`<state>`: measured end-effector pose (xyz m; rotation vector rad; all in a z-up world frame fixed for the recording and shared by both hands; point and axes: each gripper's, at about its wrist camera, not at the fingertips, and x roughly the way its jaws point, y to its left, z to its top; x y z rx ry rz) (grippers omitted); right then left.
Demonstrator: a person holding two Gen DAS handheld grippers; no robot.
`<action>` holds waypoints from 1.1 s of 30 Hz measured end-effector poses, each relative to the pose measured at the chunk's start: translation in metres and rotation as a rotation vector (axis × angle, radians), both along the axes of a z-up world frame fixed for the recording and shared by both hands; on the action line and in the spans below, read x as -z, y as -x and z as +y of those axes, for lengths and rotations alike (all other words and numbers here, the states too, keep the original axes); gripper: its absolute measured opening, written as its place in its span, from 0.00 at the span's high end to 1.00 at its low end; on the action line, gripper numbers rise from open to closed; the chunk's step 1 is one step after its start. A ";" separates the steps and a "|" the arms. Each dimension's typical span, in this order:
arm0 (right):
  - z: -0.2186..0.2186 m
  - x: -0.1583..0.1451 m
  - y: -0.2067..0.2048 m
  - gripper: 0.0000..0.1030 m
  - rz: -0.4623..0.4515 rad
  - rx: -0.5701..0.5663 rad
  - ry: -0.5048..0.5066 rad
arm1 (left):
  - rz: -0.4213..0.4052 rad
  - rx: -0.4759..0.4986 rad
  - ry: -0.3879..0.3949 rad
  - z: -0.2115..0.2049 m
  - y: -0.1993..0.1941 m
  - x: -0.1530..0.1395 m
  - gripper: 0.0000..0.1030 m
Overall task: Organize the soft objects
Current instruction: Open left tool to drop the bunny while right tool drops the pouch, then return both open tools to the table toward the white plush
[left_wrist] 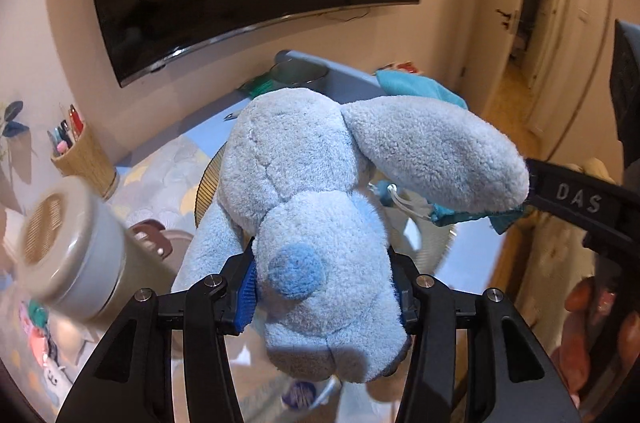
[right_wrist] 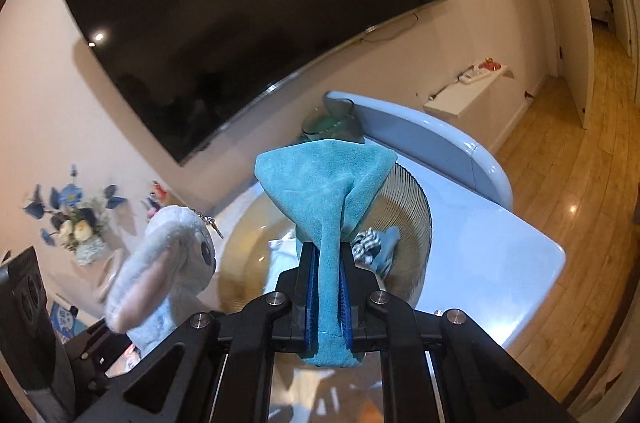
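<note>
only right cam shows teal cloth [right_wrist: 326,199] pinched in right hand-held gripper [right_wrist: 328,287].

1. A blurred jar [left_wrist: 76,247] streaks past at the left, its lower part lost behind the gripper frame.
2. The plush [left_wrist: 320,223] hides most of the basket [left_wrist: 206,183].
3. The cloth [right_wrist: 326,207] covers the basket's contents; a striped scrap [right_wrist: 366,243] stays unidentifiable.
</note>
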<state>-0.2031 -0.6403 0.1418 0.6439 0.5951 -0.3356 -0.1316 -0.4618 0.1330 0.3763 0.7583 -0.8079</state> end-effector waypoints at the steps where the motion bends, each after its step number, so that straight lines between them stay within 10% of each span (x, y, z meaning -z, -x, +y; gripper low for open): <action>1: -0.006 0.003 -0.009 0.90 0.002 -0.003 -0.015 | 0.003 -0.016 -0.001 -0.004 -0.007 0.004 0.50; 6: -0.024 0.012 -0.038 0.90 0.003 -0.003 -0.042 | 0.040 -0.037 -0.018 -0.014 -0.025 0.019 0.30; 11: -0.036 0.019 -0.049 0.63 0.002 -0.046 -0.111 | -0.037 -0.009 -0.020 -0.023 -0.011 0.014 0.30; 17: -0.028 0.005 -0.023 0.62 -0.058 -0.052 -0.118 | 0.010 0.065 0.096 0.010 0.017 -0.015 0.30; 25: 0.021 -0.024 0.021 0.61 -0.087 -0.093 -0.047 | -0.039 0.152 0.210 0.109 0.077 -0.061 0.30; 33: 0.117 -0.033 0.044 0.60 -0.063 -0.217 0.059 | -0.131 -0.023 0.233 0.247 0.064 -0.072 0.24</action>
